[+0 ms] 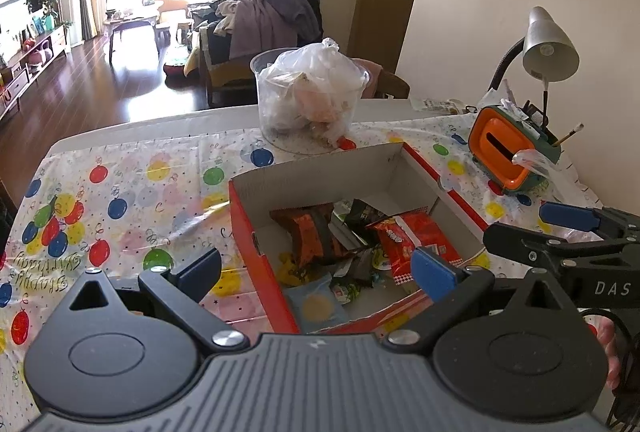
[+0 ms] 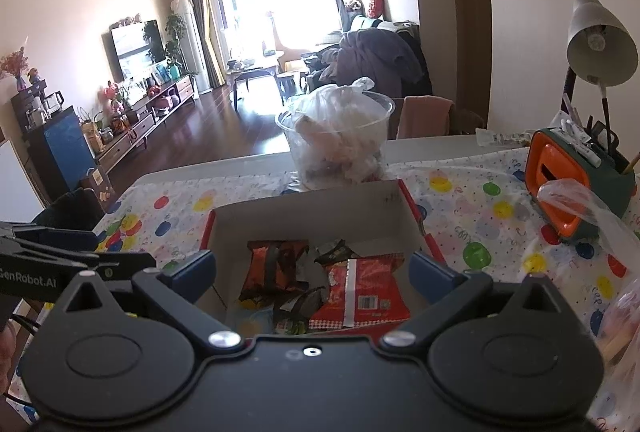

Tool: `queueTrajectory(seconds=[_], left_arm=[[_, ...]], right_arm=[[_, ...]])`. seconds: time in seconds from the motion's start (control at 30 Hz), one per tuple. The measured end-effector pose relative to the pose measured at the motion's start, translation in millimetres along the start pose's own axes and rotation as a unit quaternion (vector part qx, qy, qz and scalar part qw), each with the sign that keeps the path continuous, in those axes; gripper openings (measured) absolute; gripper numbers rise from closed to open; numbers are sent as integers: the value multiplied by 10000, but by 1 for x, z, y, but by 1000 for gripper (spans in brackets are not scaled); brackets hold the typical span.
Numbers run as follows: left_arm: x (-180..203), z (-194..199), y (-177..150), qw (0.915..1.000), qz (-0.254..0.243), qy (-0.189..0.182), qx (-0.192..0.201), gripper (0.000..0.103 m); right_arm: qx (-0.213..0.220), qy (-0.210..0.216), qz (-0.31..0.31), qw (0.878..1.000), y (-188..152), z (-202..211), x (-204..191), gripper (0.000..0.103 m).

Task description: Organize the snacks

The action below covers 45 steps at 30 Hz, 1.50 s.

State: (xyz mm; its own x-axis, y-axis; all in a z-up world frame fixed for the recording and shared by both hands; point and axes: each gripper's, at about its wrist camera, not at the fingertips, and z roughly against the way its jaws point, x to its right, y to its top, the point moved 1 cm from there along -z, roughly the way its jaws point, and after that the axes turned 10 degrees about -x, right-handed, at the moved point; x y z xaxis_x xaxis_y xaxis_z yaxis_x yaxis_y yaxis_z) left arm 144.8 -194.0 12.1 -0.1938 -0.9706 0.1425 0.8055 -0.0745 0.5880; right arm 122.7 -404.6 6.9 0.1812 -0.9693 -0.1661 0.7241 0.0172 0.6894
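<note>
A red cardboard box (image 1: 256, 232) with a white inside stands on the balloon tablecloth. It holds several snack packets: an orange-black packet (image 1: 316, 236), a red packet (image 1: 416, 244), a dark packet (image 1: 364, 216) and a light blue packet (image 1: 316, 306). My left gripper (image 1: 316, 272) is open and empty over the box's near edge. My right gripper (image 2: 312, 272) is open and empty over the same box (image 2: 400, 199), above the red packet (image 2: 360, 292) and orange-black packet (image 2: 276, 264). The right gripper also shows in the left wrist view (image 1: 560, 232).
A clear plastic tub (image 1: 308, 99) stuffed with plastic bags stands behind the box. An orange-green desk organizer (image 1: 512, 151) and a grey desk lamp (image 1: 548, 47) stand at the right by the wall. A plastic bag (image 2: 600, 224) lies at the right.
</note>
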Motion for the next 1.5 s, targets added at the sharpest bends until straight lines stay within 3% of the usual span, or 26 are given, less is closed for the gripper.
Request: queueTrajectory(seconds=[0.57,1.5], left_arm=[[-2,13,-4,9997,122,108,155,102],[1,32,-15,9997,27,-86,242,102]], right_arm=[[-54,102,49,9999,2,-5,-7,103],[32,67,79,9999,-2,7,-18,103]])
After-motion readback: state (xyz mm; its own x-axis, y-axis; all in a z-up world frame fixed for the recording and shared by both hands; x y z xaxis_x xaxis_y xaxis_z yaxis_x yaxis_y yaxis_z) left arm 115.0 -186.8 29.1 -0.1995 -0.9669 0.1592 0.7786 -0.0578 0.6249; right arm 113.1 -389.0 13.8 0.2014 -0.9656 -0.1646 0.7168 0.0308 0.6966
